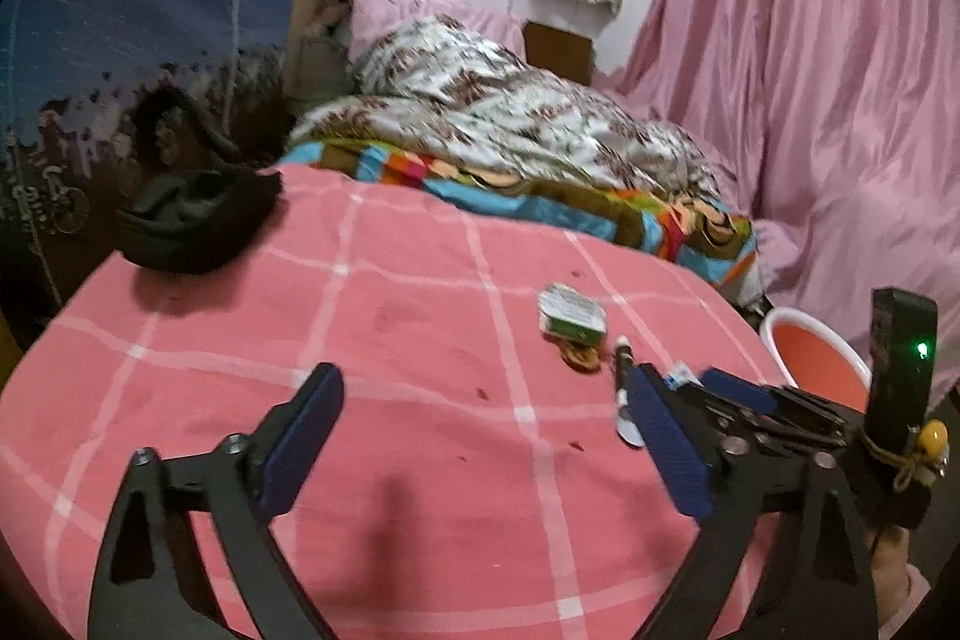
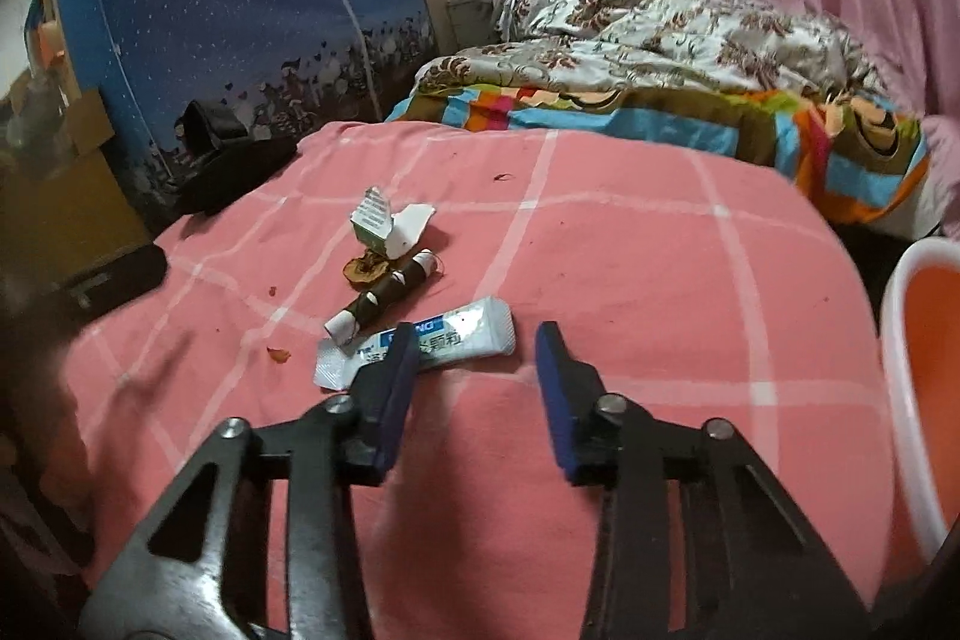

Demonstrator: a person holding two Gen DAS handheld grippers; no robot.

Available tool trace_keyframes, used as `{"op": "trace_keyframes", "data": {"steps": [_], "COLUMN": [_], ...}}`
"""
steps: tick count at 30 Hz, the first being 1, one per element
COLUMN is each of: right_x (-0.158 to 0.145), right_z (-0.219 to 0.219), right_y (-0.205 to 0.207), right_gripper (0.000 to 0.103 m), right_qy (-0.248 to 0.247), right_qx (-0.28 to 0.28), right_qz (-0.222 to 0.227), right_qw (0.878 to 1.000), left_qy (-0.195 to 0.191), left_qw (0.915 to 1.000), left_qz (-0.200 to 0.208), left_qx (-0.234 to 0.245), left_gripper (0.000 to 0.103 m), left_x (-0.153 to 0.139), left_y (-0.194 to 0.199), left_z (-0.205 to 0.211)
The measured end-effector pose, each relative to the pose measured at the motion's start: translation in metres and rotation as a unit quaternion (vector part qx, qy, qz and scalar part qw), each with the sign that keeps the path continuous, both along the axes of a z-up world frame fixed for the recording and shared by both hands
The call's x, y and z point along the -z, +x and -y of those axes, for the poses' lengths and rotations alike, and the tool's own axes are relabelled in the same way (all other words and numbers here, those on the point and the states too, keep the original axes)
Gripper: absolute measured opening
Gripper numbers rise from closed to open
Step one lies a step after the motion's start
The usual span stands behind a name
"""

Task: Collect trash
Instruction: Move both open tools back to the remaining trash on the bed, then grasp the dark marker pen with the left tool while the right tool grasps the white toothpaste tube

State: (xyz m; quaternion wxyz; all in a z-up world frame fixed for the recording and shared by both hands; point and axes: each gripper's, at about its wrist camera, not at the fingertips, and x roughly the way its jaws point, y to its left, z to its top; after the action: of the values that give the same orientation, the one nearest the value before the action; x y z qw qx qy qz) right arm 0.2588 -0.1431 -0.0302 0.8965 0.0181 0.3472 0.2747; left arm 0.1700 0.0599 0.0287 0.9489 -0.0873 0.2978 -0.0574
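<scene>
Right gripper (image 2: 477, 349), fingers spread and empty, is closing on the white sachet (image 2: 447, 340) just ahead; needs lowering, then pinching. Left gripper (image 1: 483, 430) is hovering released, nothing between.

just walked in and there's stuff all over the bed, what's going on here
A person is holding a two-finger gripper in each hand over a pink checked bedsheet to collect trash. Both grippers are open and empty. The right gripper is closest to a white and blue sachet, with a brown wrapper roll, a dried fruit scrap and a torn green and white carton just beyond. The left gripper hovers over bare sheet. An orange bin with a white rim stands beside the bed.
</scene>
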Motion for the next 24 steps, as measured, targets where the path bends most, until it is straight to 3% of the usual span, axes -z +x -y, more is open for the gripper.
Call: {"op": "trace_keyframes", "data": {"steps": [4,13,17,21,24], "right_x": [-0.002,-0.01,-0.015,-0.02,-0.023], "right_z": [-0.001,-0.001,0.003,0.01,0.014], "right_y": [-0.001,-0.007,-0.01,-0.012,-0.014], "right_gripper": [0.033,0.017,0.015,0.014,0.013], "right_qy": [0.003,-0.007,-0.014,-0.016,-0.02], "right_qx": [-0.007,-0.011,-0.004,0.006,0.011], "right_qz": [-0.002,0.019,0.033,0.045,0.055], "right_qw": [1.0,1.0,0.999,0.999,0.998], "left_qy": [-0.001,-0.023,-0.025,-0.027,-0.039], "left_qw": [0.9994,0.9938,0.9907,0.9878,0.9862], "left_qz": [-0.023,-0.073,-0.084,-0.105,-0.115], "left_qx": [0.024,0.08,0.105,0.111,0.113], "left_gripper": [0.066,0.038,0.036,0.026,0.026], "left_x": [0.005,0.015,0.017,0.02,0.023], "left_y": [0.008,0.029,0.038,0.05,0.058], "left_z": [0.008,0.027,0.039,0.048,0.052]}}
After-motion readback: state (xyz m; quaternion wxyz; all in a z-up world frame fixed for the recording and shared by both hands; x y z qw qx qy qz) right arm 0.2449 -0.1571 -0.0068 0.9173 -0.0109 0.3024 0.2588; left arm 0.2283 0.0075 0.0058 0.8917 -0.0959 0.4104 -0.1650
